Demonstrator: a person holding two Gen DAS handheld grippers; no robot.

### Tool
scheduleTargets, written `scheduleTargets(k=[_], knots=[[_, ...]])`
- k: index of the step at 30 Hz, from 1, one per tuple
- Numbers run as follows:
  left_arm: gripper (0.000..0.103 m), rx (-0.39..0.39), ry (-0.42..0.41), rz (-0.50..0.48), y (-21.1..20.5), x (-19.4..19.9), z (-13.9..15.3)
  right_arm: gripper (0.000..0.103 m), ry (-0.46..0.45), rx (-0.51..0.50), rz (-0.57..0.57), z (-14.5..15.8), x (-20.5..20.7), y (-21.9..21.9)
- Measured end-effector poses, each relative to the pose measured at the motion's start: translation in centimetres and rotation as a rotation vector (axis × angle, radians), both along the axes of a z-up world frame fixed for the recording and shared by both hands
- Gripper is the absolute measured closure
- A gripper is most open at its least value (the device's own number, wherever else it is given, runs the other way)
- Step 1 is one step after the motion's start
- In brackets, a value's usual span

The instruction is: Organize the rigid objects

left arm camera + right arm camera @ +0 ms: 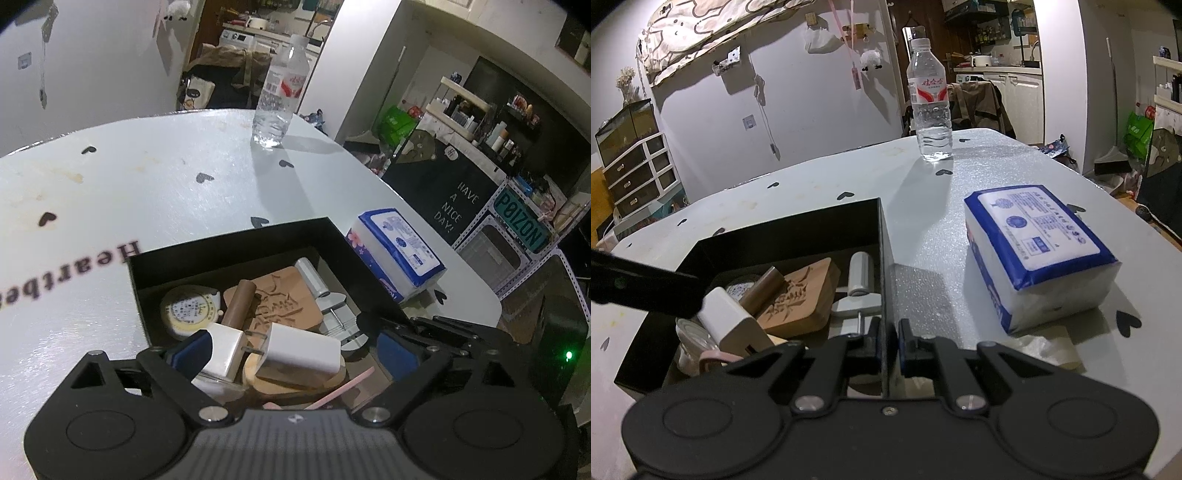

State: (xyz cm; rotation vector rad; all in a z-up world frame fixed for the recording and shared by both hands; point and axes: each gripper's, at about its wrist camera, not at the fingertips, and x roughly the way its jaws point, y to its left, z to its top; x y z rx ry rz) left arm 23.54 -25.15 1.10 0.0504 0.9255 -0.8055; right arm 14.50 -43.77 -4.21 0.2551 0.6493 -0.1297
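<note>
A black open box (229,240) (783,225) sits on the white table (147,173) (934,229). It holds a carved wooden block (284,302) (801,295), a brown cylinder (240,302) (762,290), a tape measure (190,312), a silver clamp tool (328,302) (858,288) and two white chargers (299,349). My left gripper (295,354) is open above the box, with the chargers between its fingers. My right gripper (888,341) is shut on the box's right wall.
A water bottle (279,92) (931,103) stands at the table's far side. A blue and white tissue pack (397,253) (1038,251) lies right of the box. The table edge drops off to the right, with shelves and clutter beyond.
</note>
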Motion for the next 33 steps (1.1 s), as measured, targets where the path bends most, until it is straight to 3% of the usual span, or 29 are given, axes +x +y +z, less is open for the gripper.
scheduleTargets(k=[4,9,12,14,21,24,29,33], knots=[[0.006,-0.011,-0.029,0.023,0.9,-0.6,0.6,0.093,-0.039,-0.029,0.011,1.4,-0.4,0.2],[0.005,-0.024,-0.091,0.058,1.9,-1.7,1.6,0.085,-0.112,-0.068,0.016,3.8,-1.6,0.4],[0.004,-0.026,-0.141,0.078,2.4,-2.5,2.1,0.074,-0.152,-0.087,0.020,5.1,-2.6,0.5],[0.002,-0.025,-0.199,0.101,2.9,-3.3,2.5,0.060,-0.176,-0.099,0.026,5.8,-3.4,0.7],[0.000,-0.022,-0.367,0.174,4.4,-6.8,2.5,0.036,-0.219,-0.150,0.017,6.6,-6.2,1.1],[0.000,-0.027,-0.396,0.212,5.3,-8.2,2.0,0.029,-0.229,-0.160,0.016,6.5,-7.3,1.2],[0.000,-0.007,-0.452,0.277,6.5,-10.7,0.8,0.008,-0.267,-0.179,0.017,6.1,-9.6,1.8],[0.000,-0.021,-0.469,0.315,7.6,-12.6,0.0,0.003,-0.289,-0.198,0.014,5.6,-11.3,2.3]])
